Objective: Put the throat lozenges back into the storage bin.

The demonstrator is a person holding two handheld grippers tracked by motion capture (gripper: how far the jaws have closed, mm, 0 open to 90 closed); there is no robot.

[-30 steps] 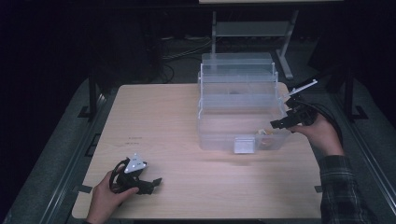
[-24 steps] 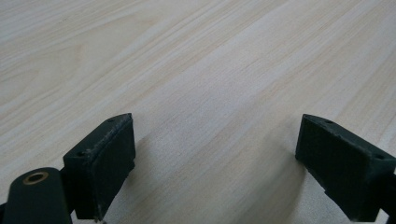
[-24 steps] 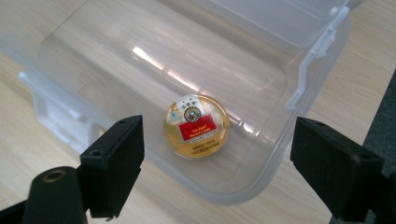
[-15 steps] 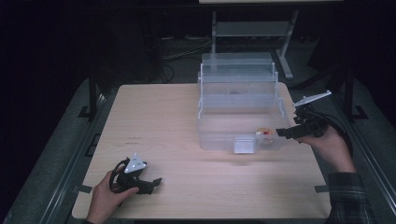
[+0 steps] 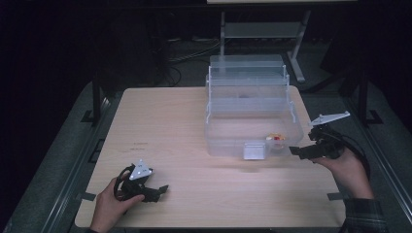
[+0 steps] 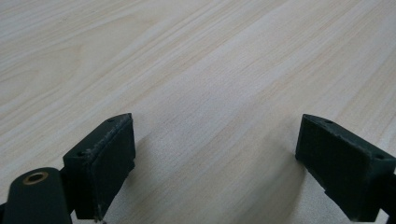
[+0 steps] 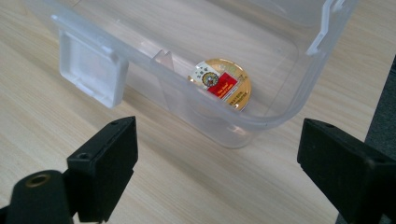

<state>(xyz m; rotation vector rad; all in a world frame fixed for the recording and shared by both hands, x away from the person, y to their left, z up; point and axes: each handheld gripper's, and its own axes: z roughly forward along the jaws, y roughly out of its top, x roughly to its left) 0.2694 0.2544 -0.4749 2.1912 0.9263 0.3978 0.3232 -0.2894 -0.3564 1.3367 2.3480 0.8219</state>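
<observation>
At the near left corner of the bench point(image 5: 194, 121), the left tongs point(image 5: 158, 191) rest low on the wood in the person's left hand point(image 5: 109, 208). In the left gripper view the jaws stand wide apart with bare wood grain between them, released and gripping nothing.

Farther along the near edge, on the right, the right hand point(image 5: 347, 170) holds the right tongs point(image 5: 296, 152) just outside the right front corner of the clear plastic box point(image 5: 252, 97). The jaws have just been opening, and in the right gripper view they stand apart over bare bench with nothing between them, pointing at the box corner.

Inside that corner, on the box floor close to the front wall, lies a small round gold-topped capsule point(image 7: 223, 84) with a red label; from above it shows as a small bright spot point(image 5: 276, 138). It looks to be lying flat, though the cloudy plastic makes that hard to be sure of. A white latch tab point(image 7: 91, 70) hangs on the front wall, left of the capsule.

Behind, the box's tiered upper trays step up and back toward the far edge of the bench. Beyond the bench, a grey metal stand point(image 5: 262, 29) sits in the dark.
</observation>
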